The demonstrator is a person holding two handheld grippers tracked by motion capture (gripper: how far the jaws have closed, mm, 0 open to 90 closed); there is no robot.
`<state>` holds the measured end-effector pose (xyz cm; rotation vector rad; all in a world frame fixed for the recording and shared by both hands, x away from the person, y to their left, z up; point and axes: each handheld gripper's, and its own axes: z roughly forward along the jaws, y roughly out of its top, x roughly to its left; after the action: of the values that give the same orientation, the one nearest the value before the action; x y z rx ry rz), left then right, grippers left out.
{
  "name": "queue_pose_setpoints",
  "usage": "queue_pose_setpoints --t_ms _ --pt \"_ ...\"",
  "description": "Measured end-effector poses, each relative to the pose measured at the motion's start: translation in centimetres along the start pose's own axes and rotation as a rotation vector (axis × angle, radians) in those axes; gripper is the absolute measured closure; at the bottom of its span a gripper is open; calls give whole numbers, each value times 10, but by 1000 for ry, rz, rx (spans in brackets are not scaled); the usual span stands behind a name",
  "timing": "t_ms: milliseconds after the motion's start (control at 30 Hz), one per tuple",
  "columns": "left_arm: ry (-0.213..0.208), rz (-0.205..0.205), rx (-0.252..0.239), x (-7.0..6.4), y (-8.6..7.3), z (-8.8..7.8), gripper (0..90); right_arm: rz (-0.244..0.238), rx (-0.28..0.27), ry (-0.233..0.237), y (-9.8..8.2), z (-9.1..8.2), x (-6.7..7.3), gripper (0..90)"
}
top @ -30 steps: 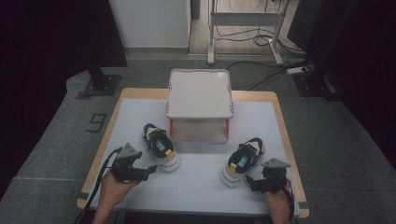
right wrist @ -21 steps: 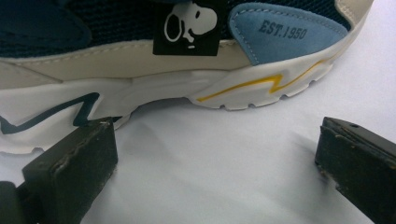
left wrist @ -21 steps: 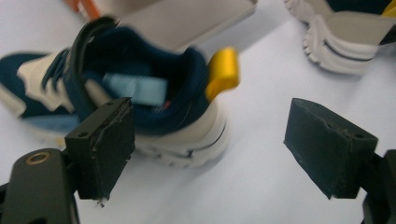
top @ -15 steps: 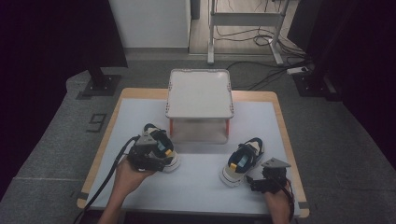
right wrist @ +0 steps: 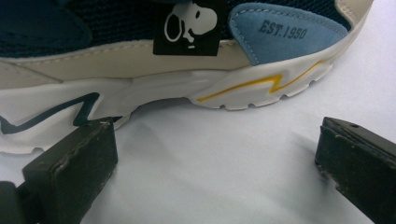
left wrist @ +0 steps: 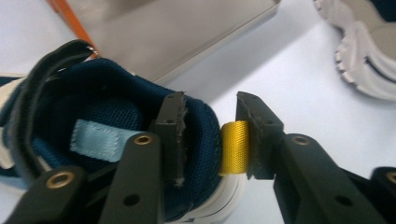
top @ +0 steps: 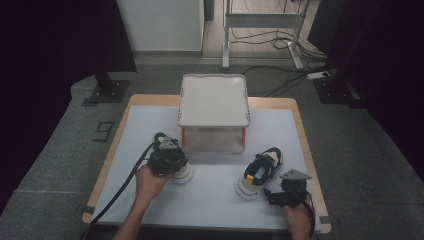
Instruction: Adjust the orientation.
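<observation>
Jaws of the left gripper (left wrist: 208, 135) have just been closing and now pinch the padded heel collar of the left shoe (left wrist: 93, 135) – one pad inside the opening, the other pressed on the yellow woven pull loop (left wrist: 234, 147) at the back. That grip looks chosen for a firm hold on the shoe's stiffest rim, fit for lifting it.

In the high view this shoe (top: 182, 172) sits at seven o'clock from the lidded box (top: 214, 100) – mostly under the hand and the left gripper (top: 166, 157).

Its lining is dark blue mesh with a pale blue tag inside; the sole is white and ridged.

At four o'clock from the box lies the right shoe (top: 260, 172), cream and blue, its sole chunky. Just beside it, the right gripper (right wrist: 215, 158) rests with jaws spread, holding nothing.

The white table (top: 215, 200) is smooth and matte.
</observation>
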<state>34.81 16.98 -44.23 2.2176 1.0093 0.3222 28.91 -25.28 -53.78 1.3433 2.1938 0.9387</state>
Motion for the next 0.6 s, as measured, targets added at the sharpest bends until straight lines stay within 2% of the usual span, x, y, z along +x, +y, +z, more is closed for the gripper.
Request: queue_pose_setpoints --t_ms 167,267,367,433,467,533,600 --pt "20 38 48 -1 -4 -9 680 0 0 0 0 0 0 0" --pt "31 41 59 0 -8 -14 673 0 0 0 0 0 0 0" --pt "39 29 57 2 -15 -20 660 0 0 0 0 0 0 0" --pt "54 15 51 4 -20 -24 594 0 0 0 0 0 0 0" --pt "67 5 47 6 -24 -27 594 0 0 0 0 0 0 0" --pt "92 -14 40 8 -28 -30 503 0 0 0 0 0 0 0" --pt "107 -35 32 11 -32 -33 454 0 0 0 0 0 0 0"
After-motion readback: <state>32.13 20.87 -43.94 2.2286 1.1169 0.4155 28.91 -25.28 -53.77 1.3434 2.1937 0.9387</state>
